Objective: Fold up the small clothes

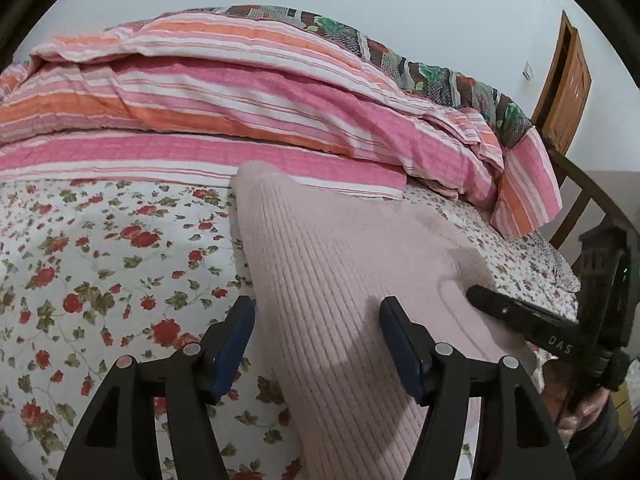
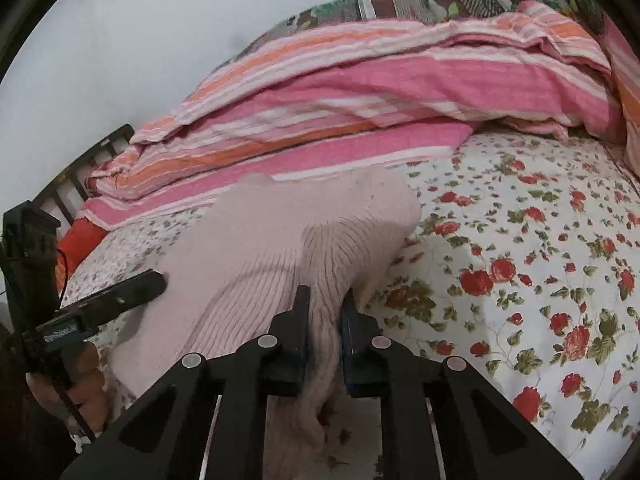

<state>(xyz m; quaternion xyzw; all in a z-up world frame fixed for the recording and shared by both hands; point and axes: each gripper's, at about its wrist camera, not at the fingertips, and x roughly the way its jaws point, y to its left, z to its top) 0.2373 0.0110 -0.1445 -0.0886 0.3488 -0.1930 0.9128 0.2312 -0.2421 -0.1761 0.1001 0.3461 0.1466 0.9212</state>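
A pale pink ribbed knit garment [image 1: 340, 264] lies on the floral bedsheet [image 1: 100, 264], stretching away toward the striped quilt. My left gripper [image 1: 318, 320] is open over the garment's near left edge, one finger above the sheet and the other above the knit, pads clear of the fabric. In the right wrist view my right gripper [image 2: 325, 298] is shut on a bunched fold of the garment [image 2: 280, 240], which hangs down between the pads. The right gripper's tip [image 1: 476, 294] rests on the garment's right side. The left gripper [image 2: 160, 278] shows at the left, held by a hand.
A folded pink, orange and white striped quilt [image 1: 240, 112] is piled along the back of the bed, with a patchwork floral cover [image 1: 420, 64] behind it. A dark wooden bed rail [image 1: 580, 200] and a brown door [image 1: 568, 84] are at the right. A red item [image 2: 80, 236] lies by the rail.
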